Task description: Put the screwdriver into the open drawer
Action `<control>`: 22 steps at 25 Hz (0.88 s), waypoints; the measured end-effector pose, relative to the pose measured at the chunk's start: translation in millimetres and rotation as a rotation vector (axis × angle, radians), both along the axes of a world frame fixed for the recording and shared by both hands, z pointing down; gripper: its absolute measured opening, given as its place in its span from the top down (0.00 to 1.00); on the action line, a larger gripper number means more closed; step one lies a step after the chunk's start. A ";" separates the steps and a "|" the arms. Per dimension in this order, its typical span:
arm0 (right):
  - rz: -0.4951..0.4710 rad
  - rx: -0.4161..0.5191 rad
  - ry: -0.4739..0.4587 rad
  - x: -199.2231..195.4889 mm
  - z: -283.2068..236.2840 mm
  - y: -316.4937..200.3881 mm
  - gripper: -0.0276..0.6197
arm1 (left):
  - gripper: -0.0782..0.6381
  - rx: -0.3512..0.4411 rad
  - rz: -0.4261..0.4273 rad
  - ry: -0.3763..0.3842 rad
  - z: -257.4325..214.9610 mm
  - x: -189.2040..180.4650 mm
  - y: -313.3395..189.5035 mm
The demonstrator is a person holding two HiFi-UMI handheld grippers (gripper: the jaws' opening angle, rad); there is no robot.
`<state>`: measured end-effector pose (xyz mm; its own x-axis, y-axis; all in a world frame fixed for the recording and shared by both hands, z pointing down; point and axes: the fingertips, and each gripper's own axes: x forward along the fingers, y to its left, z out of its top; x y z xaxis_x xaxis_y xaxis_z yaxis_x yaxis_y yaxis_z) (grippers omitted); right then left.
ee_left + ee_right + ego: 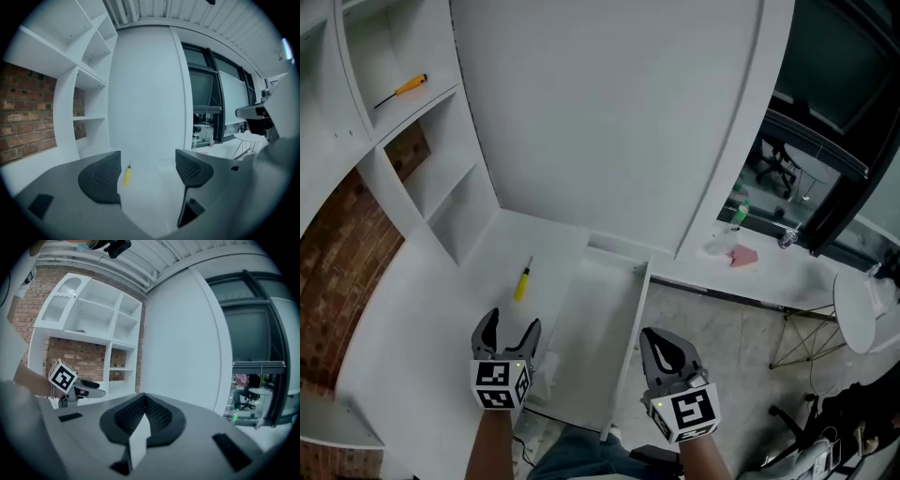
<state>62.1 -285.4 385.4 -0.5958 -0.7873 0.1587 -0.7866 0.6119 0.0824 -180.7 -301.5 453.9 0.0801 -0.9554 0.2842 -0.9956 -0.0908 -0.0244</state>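
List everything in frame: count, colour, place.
yellow screwdriver: 1, yellow handle, on the white counter left of the drawer
orange screwdriver: 1, orange handle, upper shelf, far left
drawer: 1, white, pulled open
shelf unit: 1, white, against the brick wall
green bottle: 1, far desk, right
pink item: 1, same desk
left gripper: 1, dark, open, empty
right gripper: 1, dark, shut, empty

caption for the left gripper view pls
Open left hand-held gripper faces a yellow screwdriver lying on the white counter.
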 end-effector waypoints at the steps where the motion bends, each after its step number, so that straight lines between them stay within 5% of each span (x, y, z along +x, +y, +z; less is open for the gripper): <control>1: 0.003 -0.018 0.007 -4.3 5.0 -6.4 0.94 | 0.38 -0.026 0.003 0.004 10.4 -4.8 -8.5; 12: 0.010 -0.208 0.066 -41.0 74.0 -57.3 0.94 | 0.38 -0.309 0.018 0.072 119.5 -52.7 -103.7; 19: 0.004 -0.250 0.102 -59.6 96.7 -81.9 0.94 | 0.40 -0.466 0.004 0.092 165.7 -70.6 -140.6; 22: 0.006 -0.253 0.120 -61.4 97.7 -89.0 0.94 | 0.70 -0.495 -0.031 0.075 173.8 -77.6 -143.7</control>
<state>0.7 -374.4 483.1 -0.5566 -0.7172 0.4193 -0.7840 0.6204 0.0203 -258.3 -445.2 627.7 0.0912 -0.7097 0.6986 -0.9954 -0.0434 0.0858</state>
